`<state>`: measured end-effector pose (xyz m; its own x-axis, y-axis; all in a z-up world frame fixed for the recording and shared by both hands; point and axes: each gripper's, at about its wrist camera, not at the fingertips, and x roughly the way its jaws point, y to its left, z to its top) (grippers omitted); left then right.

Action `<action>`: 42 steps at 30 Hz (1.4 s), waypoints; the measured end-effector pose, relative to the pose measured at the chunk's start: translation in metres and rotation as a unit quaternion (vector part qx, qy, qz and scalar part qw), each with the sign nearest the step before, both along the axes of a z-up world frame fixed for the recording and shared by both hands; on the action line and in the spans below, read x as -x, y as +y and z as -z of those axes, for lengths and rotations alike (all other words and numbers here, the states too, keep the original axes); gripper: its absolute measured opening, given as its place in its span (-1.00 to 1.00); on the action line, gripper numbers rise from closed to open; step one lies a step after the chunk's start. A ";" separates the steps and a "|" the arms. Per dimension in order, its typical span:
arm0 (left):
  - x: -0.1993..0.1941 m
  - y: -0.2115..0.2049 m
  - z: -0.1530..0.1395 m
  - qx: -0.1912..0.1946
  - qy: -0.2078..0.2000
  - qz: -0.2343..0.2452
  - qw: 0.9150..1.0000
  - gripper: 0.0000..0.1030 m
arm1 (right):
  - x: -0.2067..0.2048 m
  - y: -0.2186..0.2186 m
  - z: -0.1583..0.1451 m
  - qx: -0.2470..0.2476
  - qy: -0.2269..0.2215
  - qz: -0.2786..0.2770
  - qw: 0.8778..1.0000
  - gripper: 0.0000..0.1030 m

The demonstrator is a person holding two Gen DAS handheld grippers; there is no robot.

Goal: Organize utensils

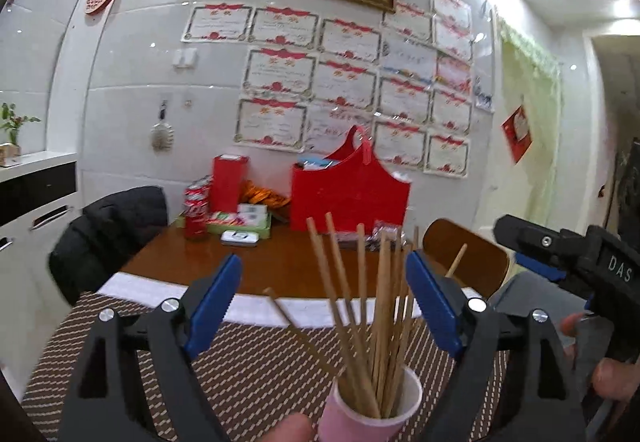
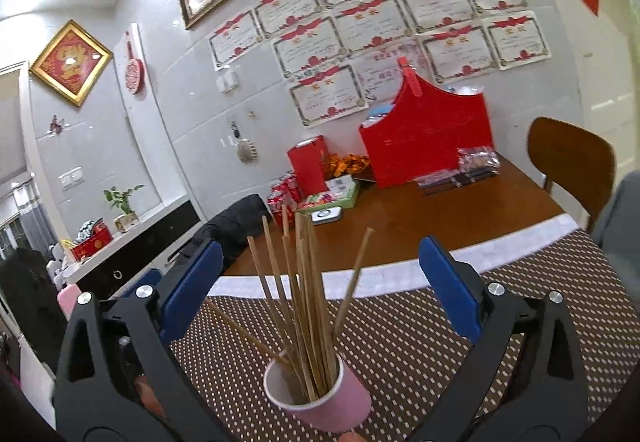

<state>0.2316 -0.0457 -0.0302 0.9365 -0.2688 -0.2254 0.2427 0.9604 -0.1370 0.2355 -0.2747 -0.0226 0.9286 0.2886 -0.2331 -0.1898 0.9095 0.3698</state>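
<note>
Chopsticks (image 2: 304, 306), a bundle of plain light-brown wooden sticks, stand fanned out in a pink paper cup (image 2: 320, 398) with a white inside. I see the cup upright on a brown placemat with a white dotted weave (image 2: 460, 342), which lies at the near end of a brown wooden table (image 2: 420, 218). Most sticks lean together near vertical; one tilts far out to one side and another slants low over the rim. My left gripper (image 1: 324, 306) stands released, its blue-padded jaws spread wide to either side of the bundle, and I see no pad touching a stick. My right gripper (image 2: 320, 294) is likewise released, jaws wide apart, with the sticks rising in the gap between them and clear of both pads. In the left wrist view I also see the right gripper's black body at the right edge, with fingers (image 1: 612, 374) of the person's hand below it. Farther back on the table stand a red gift box (image 2: 428, 138) and red drink cans (image 1: 196, 214).
</note>
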 end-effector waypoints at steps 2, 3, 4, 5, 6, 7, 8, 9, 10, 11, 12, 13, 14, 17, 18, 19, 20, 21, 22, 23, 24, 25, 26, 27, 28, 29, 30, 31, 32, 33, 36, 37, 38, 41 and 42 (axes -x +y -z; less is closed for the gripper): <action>0.015 0.007 -0.007 -0.012 0.014 -0.019 1.000 0.61 | 0.012 -0.001 -0.003 0.001 0.009 0.006 1.000 0.88; 0.022 0.009 -0.010 -0.016 0.015 -0.024 0.999 0.61 | 0.018 -0.001 -0.005 0.002 0.013 0.007 1.000 0.88; 0.031 0.012 -0.013 -0.019 0.013 -0.028 0.999 0.61 | 0.027 0.000 -0.008 0.005 0.016 0.010 1.000 0.88; 0.043 0.017 -0.017 -0.022 0.010 -0.031 0.999 0.61 | 0.035 0.002 -0.009 0.009 0.018 0.011 1.000 0.88; 0.054 0.020 -0.020 -0.024 0.009 -0.033 0.999 0.61 | 0.043 0.003 -0.011 0.013 0.021 0.012 1.000 0.88; 0.061 0.022 -0.023 -0.027 0.008 -0.037 0.999 0.61 | 0.053 0.005 -0.013 0.018 0.026 0.013 0.999 0.88; 0.073 0.026 -0.026 -0.030 0.010 -0.045 0.998 0.61 | 0.062 0.007 -0.015 0.020 0.028 0.012 0.999 0.88; 0.084 0.029 -0.029 -0.031 0.012 -0.047 0.998 0.61 | 0.070 0.009 -0.016 0.023 0.030 0.011 0.999 0.88; 0.093 0.032 -0.030 -0.031 0.013 -0.047 0.998 0.61 | 0.082 0.012 -0.019 0.031 0.035 0.012 0.999 0.88; 0.100 0.033 -0.031 -0.032 0.014 -0.048 0.998 0.61 | 0.090 0.015 -0.020 0.036 0.037 0.014 0.999 0.88; 0.114 0.036 -0.033 -0.035 0.018 -0.055 0.998 0.61 | 0.101 0.018 -0.021 0.042 0.038 0.015 0.998 0.88; 0.121 0.038 -0.034 -0.037 0.021 -0.059 0.997 0.61 | 0.114 0.023 -0.023 0.050 0.038 0.014 0.998 0.88; 0.133 0.040 -0.035 -0.041 0.026 -0.065 0.997 0.61 | 0.122 0.026 -0.024 0.054 0.038 0.014 0.998 0.88; 0.164 0.044 -0.037 -0.052 0.030 -0.082 0.995 0.61 | 0.157 0.037 -0.027 0.071 0.037 0.011 0.997 0.88; 0.172 0.045 -0.037 -0.055 0.031 -0.086 0.994 0.61 | 0.165 0.040 -0.027 0.075 0.037 0.012 0.996 0.88; 0.183 0.046 -0.038 -0.057 0.034 -0.094 0.993 0.61 | 0.176 0.045 -0.027 0.084 0.039 0.011 0.996 0.88; 0.188 0.047 -0.038 -0.057 0.036 -0.097 0.993 0.61 | 0.185 0.049 -0.027 0.091 0.040 0.010 0.995 0.88; 0.198 0.049 -0.038 -0.055 0.041 -0.102 0.992 0.61 | 0.193 0.052 -0.028 0.097 0.040 0.010 0.994 0.88; 0.206 0.051 -0.037 -0.054 0.043 -0.105 0.992 0.61 | 0.203 0.055 -0.028 0.103 0.038 0.010 0.994 0.88; 0.213 0.052 -0.037 -0.053 0.045 -0.108 0.992 0.61 | 0.210 0.057 -0.028 0.107 0.037 0.011 0.994 0.88; 0.223 0.052 -0.036 -0.054 0.048 -0.112 0.991 0.61 | 0.219 0.059 -0.027 0.111 0.036 0.012 0.993 0.88; 0.229 0.052 -0.036 -0.056 0.049 -0.114 0.991 0.61 | 0.229 0.062 -0.027 0.116 0.036 0.013 0.992 0.88; 0.235 0.053 -0.035 -0.057 0.050 -0.115 0.990 0.61 | 0.236 0.064 -0.027 0.120 0.035 0.015 0.992 0.88; 0.244 0.052 -0.034 -0.059 0.051 -0.117 0.990 0.61 | 0.243 0.065 -0.026 0.124 0.034 0.016 0.992 0.88; 0.250 0.052 -0.033 -0.059 0.052 -0.118 0.990 0.61 | 0.249 0.066 -0.026 0.126 0.033 0.018 0.991 0.88; 0.257 0.052 -0.033 -0.059 0.052 -0.117 0.990 0.61 | 0.256 0.068 -0.026 0.128 0.030 0.020 0.991 0.88; 0.263 0.051 -0.033 -0.060 0.053 -0.118 0.990 0.61 | 0.261 0.069 -0.026 0.130 0.030 0.022 0.991 0.88; 0.267 0.051 -0.034 -0.061 0.054 -0.119 0.990 0.61 | 0.266 0.070 -0.026 0.131 0.030 0.025 0.991 0.88; 0.272 0.050 -0.034 -0.063 0.054 -0.121 0.989 0.61 | 0.274 0.071 -0.026 0.132 0.029 0.028 0.990 0.88; 0.277 0.049 -0.035 -0.063 0.052 -0.121 0.989 0.61 | 0.280 0.072 -0.026 0.133 0.026 0.030 0.990 0.88; 0.294 0.047 -0.039 -0.067 0.046 -0.126 0.989 0.61 | 0.293 0.074 -0.025 0.136 0.026 0.034 0.990 0.88; 0.299 0.046 -0.042 -0.067 0.043 -0.126 0.989 0.61 | 0.298 0.075 -0.025 0.136 0.025 0.033 0.990 0.88; 0.302 0.045 -0.044 -0.067 0.041 -0.127 0.989 0.61 | 0.303 0.075 -0.025 0.137 0.022 0.034 0.990 0.88; 0.314 0.043 -0.051 -0.068 0.030 -0.127 0.989 0.61 | 0.312 0.076 -0.028 0.136 0.015 0.041 0.990 0.88; 0.316 0.042 -0.052 -0.070 0.027 -0.128 0.989 0.61 | 0.314 0.076 -0.029 0.136 0.013 0.040 0.990 0.88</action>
<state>-0.0845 -0.0042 0.0220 0.9551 0.0131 -0.2960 -0.0149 0.9999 -0.0037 -0.0785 -0.1988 0.0063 0.9391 0.1373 -0.3151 -0.1063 0.9878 0.1136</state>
